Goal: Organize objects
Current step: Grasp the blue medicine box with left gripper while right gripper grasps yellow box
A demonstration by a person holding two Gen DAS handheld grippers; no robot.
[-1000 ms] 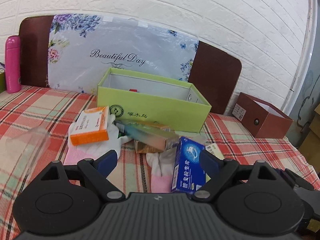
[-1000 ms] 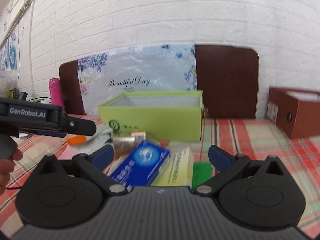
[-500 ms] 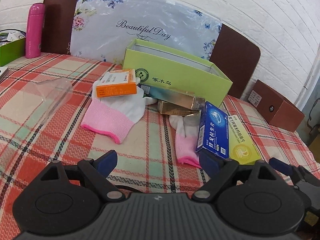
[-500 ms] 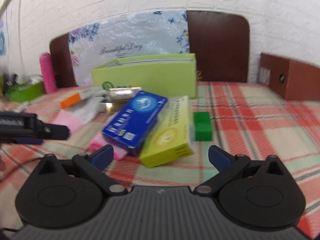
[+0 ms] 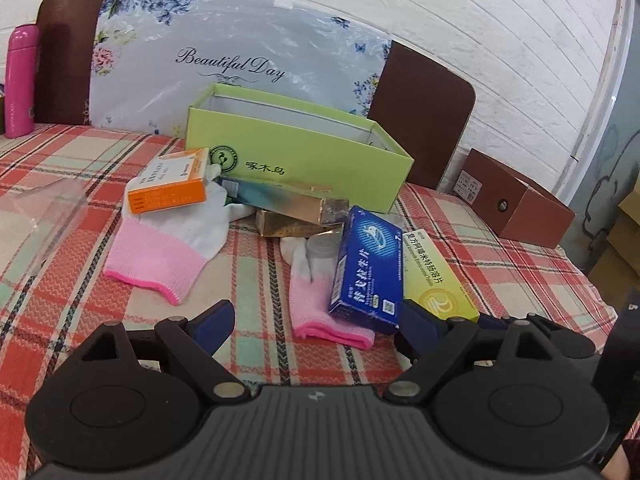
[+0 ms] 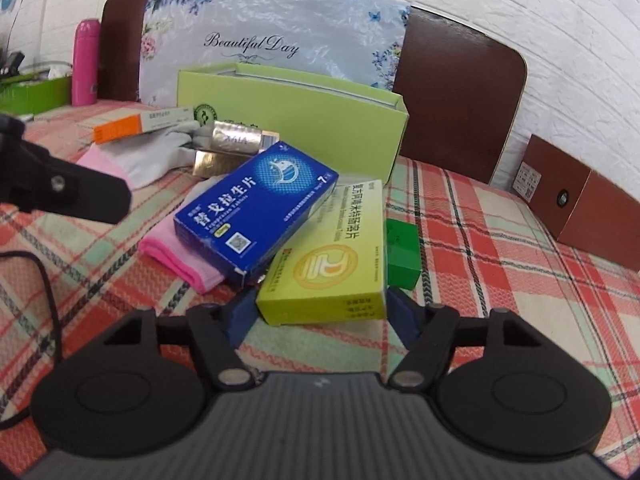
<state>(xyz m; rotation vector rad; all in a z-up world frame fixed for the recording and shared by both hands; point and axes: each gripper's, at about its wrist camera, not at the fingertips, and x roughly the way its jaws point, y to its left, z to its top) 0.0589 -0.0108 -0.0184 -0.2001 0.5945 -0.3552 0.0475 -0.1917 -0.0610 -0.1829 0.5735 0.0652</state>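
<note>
The yellow-green medicine box lies flat on the plaid tablecloth, at twelve o'clock from the right gripper — and the claw's two blue fingers sit either side of its near end, close against the cardboard; whether they press it or just bracket it, I cannot tell. Leaning over the box's ten o'clock edge is the blue medicine box, its near end on a pink-cuffed glove. A small green block lies just beside the yellow-green box at three o'clock. Farther back, at eleven o'clock, the open lime-green box waits, with gold cartons and an orange-and-white box on a white glove in front of it. Over to the left gripper: spread wide, nothing between the fingers, hovering low over the cloth. From its camera the blue medicine box is at one o'clock, the second pink-cuffed glove at ten o'clock, and a pink bottle stands upright far back at nine o'clock. A brown box sits well apart at two o'clock.
</note>
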